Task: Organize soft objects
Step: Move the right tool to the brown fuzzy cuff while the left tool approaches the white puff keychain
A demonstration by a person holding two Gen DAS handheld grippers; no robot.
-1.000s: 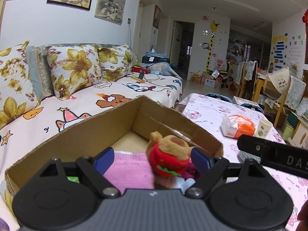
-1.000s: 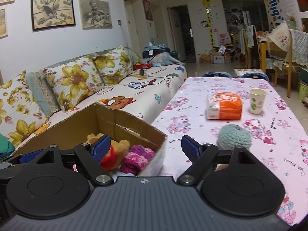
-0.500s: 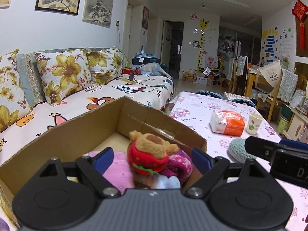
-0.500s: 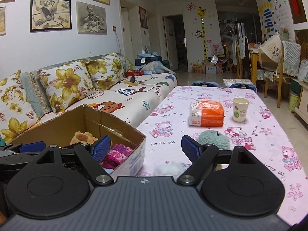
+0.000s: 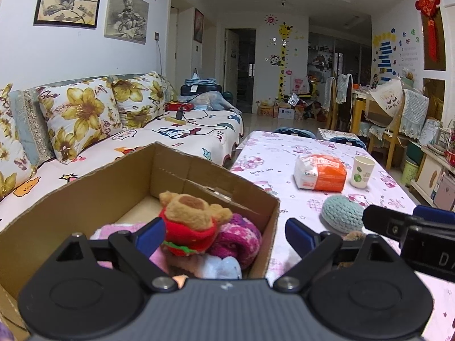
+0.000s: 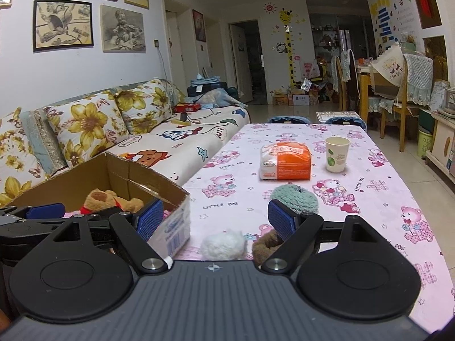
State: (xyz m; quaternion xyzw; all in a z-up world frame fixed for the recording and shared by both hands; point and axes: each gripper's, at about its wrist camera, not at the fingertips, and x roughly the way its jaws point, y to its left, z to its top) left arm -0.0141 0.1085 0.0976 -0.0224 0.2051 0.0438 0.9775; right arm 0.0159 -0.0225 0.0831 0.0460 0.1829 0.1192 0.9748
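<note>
A cardboard box stands on the table's left edge and holds a brown plush bear in red, a magenta knit item, a pink cloth and a pale blue soft item. My left gripper is open and empty above the box's near right corner. My right gripper is open and empty over the table, to the right of the box. A white fluffy ball and a brown plush item lie just below it. A teal knit ball lies further ahead, also in the left wrist view.
An orange and white tissue pack and a paper cup stand mid-table on the pink bear tablecloth. A sofa with flowered cushions runs along the left. Chairs and shelves stand at the far right.
Both grippers have pulled back and risen from the box. The left one has shifted right, so the teal ball and table now show. The white ball has come into the right view.
</note>
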